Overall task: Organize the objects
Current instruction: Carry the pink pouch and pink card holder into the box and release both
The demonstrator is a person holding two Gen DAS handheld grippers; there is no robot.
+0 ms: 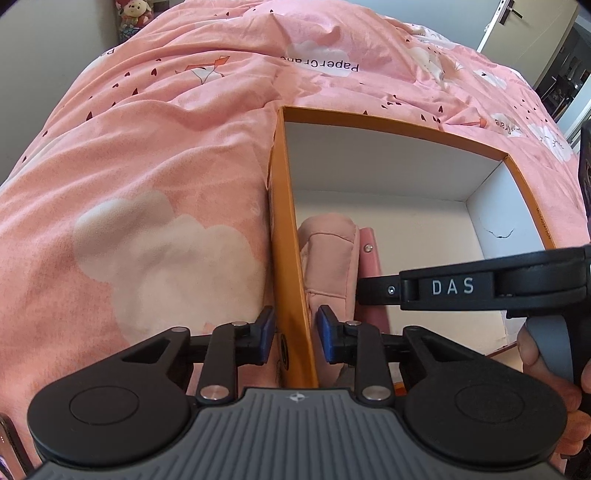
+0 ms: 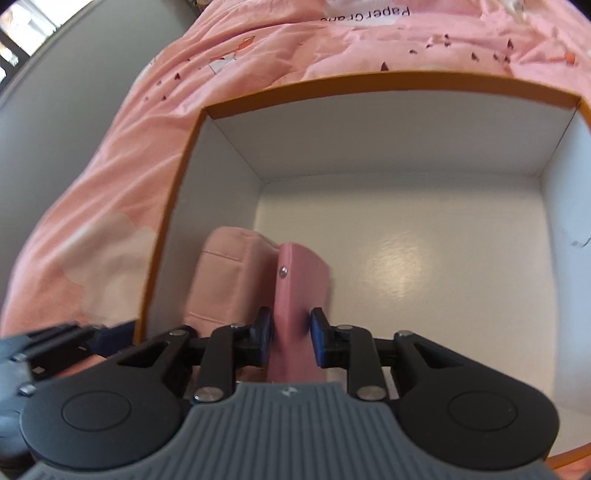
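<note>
An orange box (image 1: 406,123) with a white inside stands open on a pink bed cover. My left gripper (image 1: 295,332) straddles the box's left wall, one pad outside and one inside, with a thin gap at the inner pad. Inside, against that wall, lies a soft pink pouch (image 1: 328,251) (image 2: 229,273). Beside it stands a flat pink case (image 1: 369,251) (image 2: 299,280) with a metal stud. My right gripper (image 2: 291,339) has the case between its blue pads, which are slightly apart from it. In the left wrist view its black finger (image 1: 376,291) reaches in from the right.
The pink bed cover (image 1: 147,147) spreads all around the box. The rest of the box floor (image 2: 406,266) is bare white. A person's hand (image 1: 546,362) holds the right gripper. A plush toy (image 1: 135,11) sits at the far end, and a door (image 1: 517,22) is at the upper right.
</note>
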